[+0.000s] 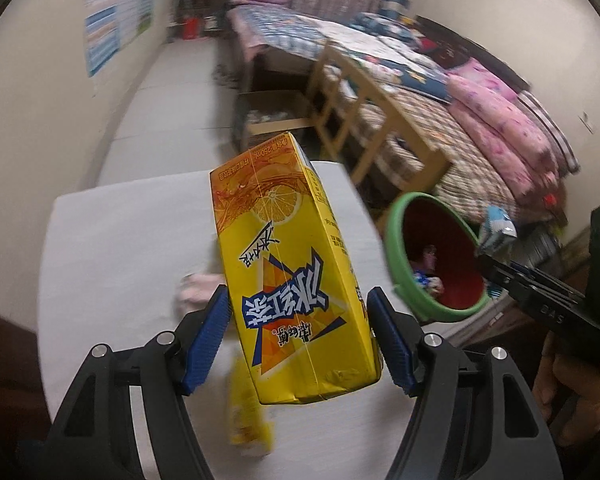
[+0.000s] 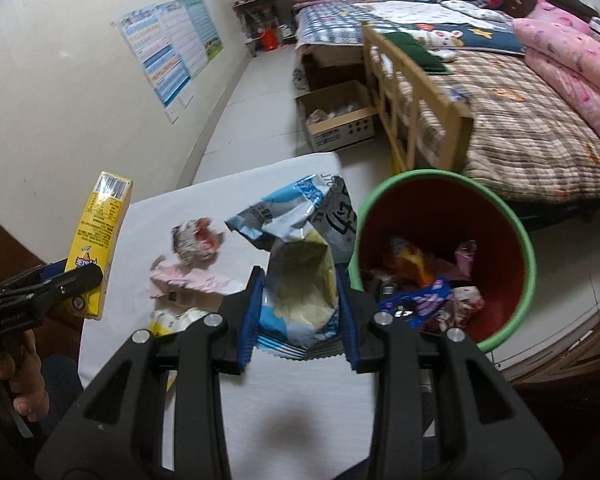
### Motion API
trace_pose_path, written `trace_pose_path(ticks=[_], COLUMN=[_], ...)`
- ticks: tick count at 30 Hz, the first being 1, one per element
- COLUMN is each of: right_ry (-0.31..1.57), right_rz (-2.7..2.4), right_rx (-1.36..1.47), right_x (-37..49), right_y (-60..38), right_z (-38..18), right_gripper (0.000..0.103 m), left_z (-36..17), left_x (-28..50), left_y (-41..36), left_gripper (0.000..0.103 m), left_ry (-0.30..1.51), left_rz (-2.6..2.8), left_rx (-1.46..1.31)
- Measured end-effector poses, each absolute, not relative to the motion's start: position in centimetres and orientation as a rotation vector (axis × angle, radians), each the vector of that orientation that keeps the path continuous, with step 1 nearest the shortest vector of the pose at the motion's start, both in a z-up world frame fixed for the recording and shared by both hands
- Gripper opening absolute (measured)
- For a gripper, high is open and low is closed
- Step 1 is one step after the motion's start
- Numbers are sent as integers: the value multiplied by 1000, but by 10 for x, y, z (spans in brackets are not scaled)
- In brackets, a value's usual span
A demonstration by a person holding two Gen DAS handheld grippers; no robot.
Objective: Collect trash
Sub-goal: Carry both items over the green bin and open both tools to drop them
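My left gripper (image 1: 298,304) is shut on a yellow iced-tea carton (image 1: 288,272) and holds it above the white table (image 1: 112,248). The carton also shows at the left of the right wrist view (image 2: 96,248). My right gripper (image 2: 300,280) is shut on a blue and white snack bag (image 2: 296,264), held over the table next to the bin. The bin (image 2: 528,256), red inside with a green rim, stands at the table's right edge with several wrappers inside; it also shows in the left wrist view (image 1: 396,248). The right gripper with its bag (image 1: 496,232) is at the bin's rim.
A pink wrapper (image 2: 188,280), a crumpled red and white wrapper (image 2: 198,240) and a yellow wrapper (image 1: 244,416) lie on the table. A bed with a wooden rail (image 2: 412,96) is beyond, and a cardboard box (image 2: 340,120) stands on the floor.
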State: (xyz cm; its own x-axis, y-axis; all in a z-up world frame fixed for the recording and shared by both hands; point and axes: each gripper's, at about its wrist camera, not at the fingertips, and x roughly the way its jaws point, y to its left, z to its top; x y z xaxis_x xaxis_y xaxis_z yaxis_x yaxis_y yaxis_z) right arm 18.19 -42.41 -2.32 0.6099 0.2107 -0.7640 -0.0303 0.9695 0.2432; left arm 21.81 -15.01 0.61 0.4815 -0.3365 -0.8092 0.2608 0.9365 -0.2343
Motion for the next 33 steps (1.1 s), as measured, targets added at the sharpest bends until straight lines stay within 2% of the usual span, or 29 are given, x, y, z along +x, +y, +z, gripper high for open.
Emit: trace_pose_path(ticks=[17, 33], right_ry=[892, 950], right_rz=[3, -46], right_rx=[317, 402], right_x=[191, 218], right_y=[-534, -585], right_z=[-38, -90], right_gripper=[34, 34], left_z=[-7, -50], left_x=[246, 283], left_y=[-311, -375], left_gripper=[66, 66], left_ry=[1047, 1128], left_rz=[-685, -768], left_rx=[16, 71])
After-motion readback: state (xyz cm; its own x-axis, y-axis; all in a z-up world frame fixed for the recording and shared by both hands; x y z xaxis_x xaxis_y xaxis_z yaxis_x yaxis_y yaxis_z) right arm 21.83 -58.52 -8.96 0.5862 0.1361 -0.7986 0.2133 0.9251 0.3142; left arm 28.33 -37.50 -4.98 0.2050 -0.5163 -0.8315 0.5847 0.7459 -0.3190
